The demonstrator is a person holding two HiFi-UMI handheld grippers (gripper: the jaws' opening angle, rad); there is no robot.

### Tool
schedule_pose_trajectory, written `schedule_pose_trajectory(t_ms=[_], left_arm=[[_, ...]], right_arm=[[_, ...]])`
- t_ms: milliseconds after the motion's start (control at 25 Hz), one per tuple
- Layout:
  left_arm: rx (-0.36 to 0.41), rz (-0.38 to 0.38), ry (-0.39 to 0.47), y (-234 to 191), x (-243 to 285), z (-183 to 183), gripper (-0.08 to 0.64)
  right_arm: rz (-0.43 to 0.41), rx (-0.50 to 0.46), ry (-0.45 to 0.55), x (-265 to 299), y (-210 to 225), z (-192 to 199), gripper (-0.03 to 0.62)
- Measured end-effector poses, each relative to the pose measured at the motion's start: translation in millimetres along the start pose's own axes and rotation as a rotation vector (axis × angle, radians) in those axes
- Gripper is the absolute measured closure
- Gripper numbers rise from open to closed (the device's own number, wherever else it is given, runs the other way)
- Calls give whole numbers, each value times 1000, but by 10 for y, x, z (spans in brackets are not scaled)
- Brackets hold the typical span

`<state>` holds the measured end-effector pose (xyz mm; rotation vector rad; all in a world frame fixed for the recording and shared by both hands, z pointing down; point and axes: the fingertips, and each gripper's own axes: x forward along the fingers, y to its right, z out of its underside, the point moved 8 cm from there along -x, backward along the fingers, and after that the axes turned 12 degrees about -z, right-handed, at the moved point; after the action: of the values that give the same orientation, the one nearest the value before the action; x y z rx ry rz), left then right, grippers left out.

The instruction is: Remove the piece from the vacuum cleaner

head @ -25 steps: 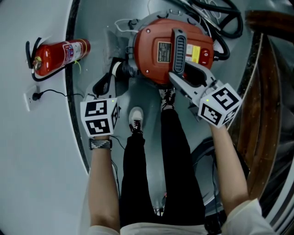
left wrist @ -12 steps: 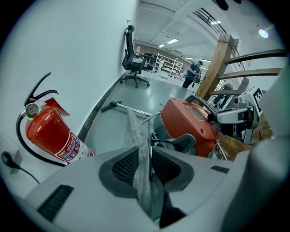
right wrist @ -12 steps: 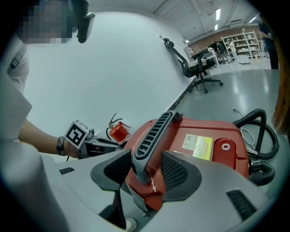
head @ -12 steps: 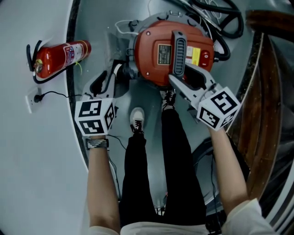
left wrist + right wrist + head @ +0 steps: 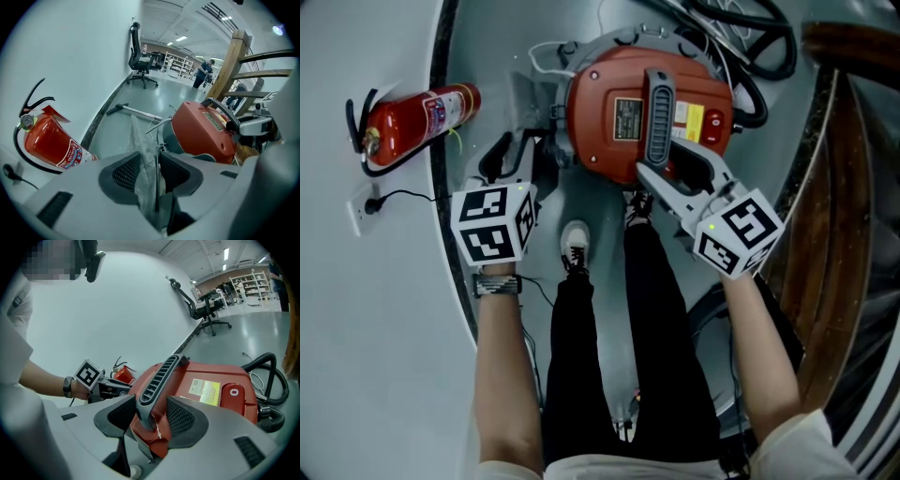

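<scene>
Left gripper (image 5: 151,157) jaws have just been opening, pads slack around the grey cloth-like piece (image 5: 139,140) standing between them, just beside the vacuum cleaner (image 5: 619,112); can't tell if its far end is free. Right gripper (image 5: 151,401) jaws apart, straddling the vacuum cleaner's black handle (image 5: 159,376), gap on one side. Risk: the unclamped piece slips out and drops beside the vacuum cleaner, or the loosely held body shifts.

The grey, glossy floor (image 5: 492,122) carries a red vacuum cleaner (image 5: 614,131) near the wall, with a black hose (image 5: 750,37) looped just behind it. A red fire extinguisher (image 5: 417,120) sits at the wall's foot, apart from the vacuum cleaner. A person's shoes (image 5: 575,242) stand just beside the machine. Farther off lie a metal tube (image 5: 138,111) and – beyond it – an office chair (image 5: 140,61).
</scene>
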<state>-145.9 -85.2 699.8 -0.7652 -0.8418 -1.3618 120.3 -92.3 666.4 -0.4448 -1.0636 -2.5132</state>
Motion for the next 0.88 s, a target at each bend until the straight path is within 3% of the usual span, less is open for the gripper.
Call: schedule_pose_trajectory(t_ms=[320,560,720,880], left_arm=[[-52,8,-52,31,86,24,402],[-62,0,-59,74,105,10,485],[-20,-14,-44,104,94,12,509],[-53,-37,-35,107,84,28,517]], right_arm=[[-8,4,-15,1,3,-8,378],[-3,-11,-5,3,-3,-11,378],[-2,-7,-5,6,-6,-3,378],[0,-6,-3,0,-7,-5,379]])
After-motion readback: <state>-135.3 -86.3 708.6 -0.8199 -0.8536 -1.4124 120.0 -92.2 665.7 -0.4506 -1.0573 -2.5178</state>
